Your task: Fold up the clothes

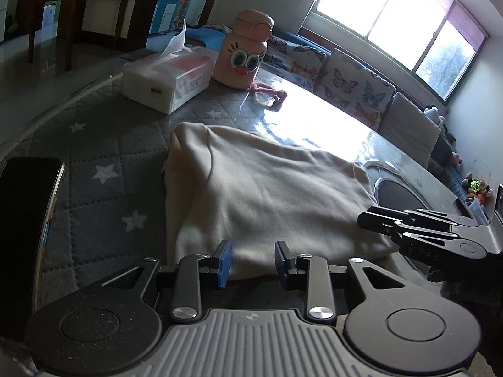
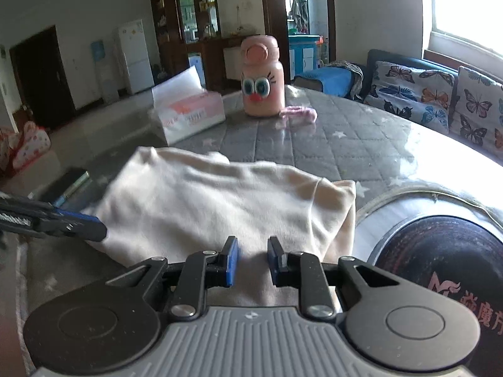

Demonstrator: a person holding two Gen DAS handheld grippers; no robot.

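A cream garment [image 1: 267, 194] [image 2: 220, 201] lies folded into a thick rectangle on the grey star-quilted table cover [image 1: 103, 144]. My left gripper [image 1: 253, 262] is low over the garment's near edge, its blue pads apart, and flat cloth shows in the gap with nothing pinched. In the right wrist view it [image 2: 94, 224] reaches in at the garment's left corner. My right gripper [image 2: 254, 260] stands over the near right part of the garment, its jaws narrowly apart above flat cloth. In the left wrist view it [image 1: 361, 220] sits at the garment's right corner.
A tissue box [image 1: 166, 78] and a pink bottle with cartoon eyes [image 1: 242, 56] stand at the far side, with a pink strap [image 1: 270, 92] beside them. A dark phone [image 1: 25, 220] lies at the left. A round dark hob [image 2: 440, 242] is set in the table on the right. A butterfly-cushion sofa [image 1: 345, 84] lies beyond.
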